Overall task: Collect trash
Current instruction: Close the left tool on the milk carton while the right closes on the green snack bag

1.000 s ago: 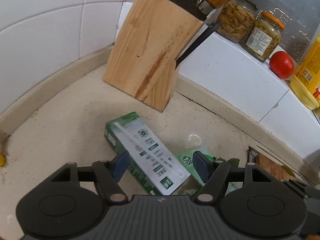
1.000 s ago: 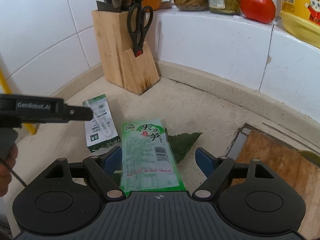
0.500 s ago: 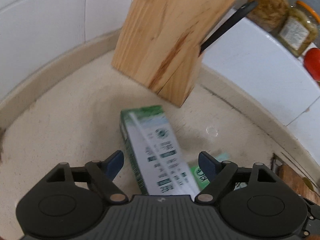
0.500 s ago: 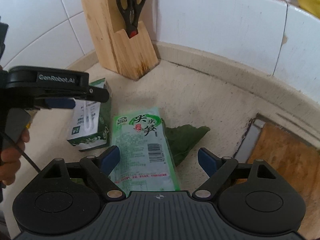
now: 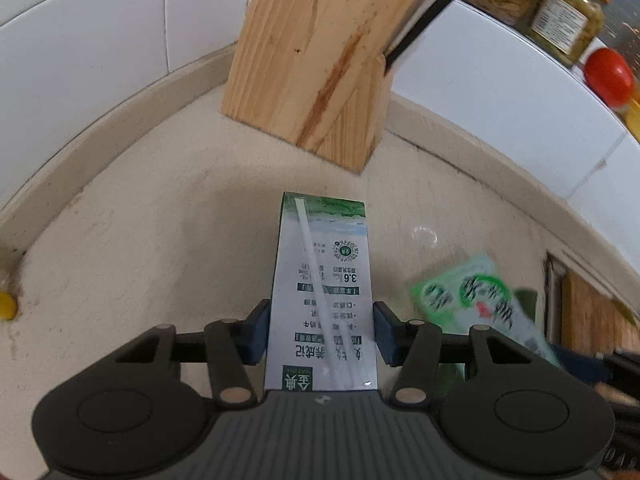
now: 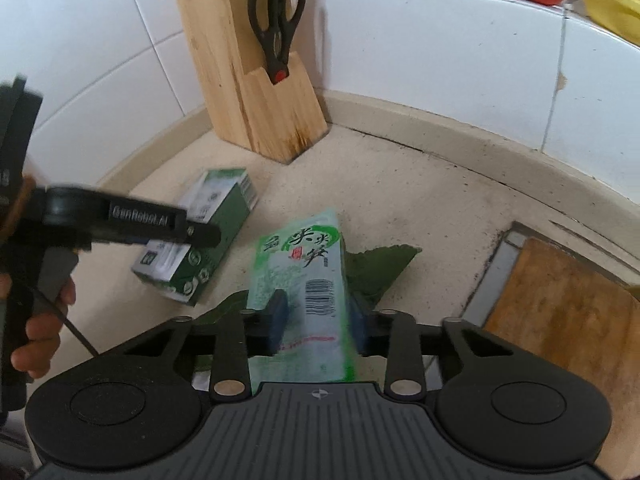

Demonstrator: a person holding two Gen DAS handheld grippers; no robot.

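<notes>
- The left gripper point(image 5: 322, 332) sits at lower centre of the left wrist view, its jaws closing on a green-and-white milk carton point(image 5: 324, 280) that stands between the blue pads, both pads against its sides
- The carton's far end points toward the wooden knife block point(image 5: 320, 64) at upper centre, near it but not touching
- The right gripper point(image 6: 318, 322) is at lower centre of the right wrist view, its jaws closing around a green snack packet point(image 6: 308, 280), pads pressing its edges
- A green leaf point(image 6: 380, 268) lies under the packet's right side on the beige countertop point(image 6: 400, 184)
- A wooden cutting board point(image 6: 568, 312) lies at right
- Black scissors point(image 6: 276, 24) hang in the block at upper centre
- A tomato point(image 5: 608, 76) sits on the ledge at upper right
</notes>
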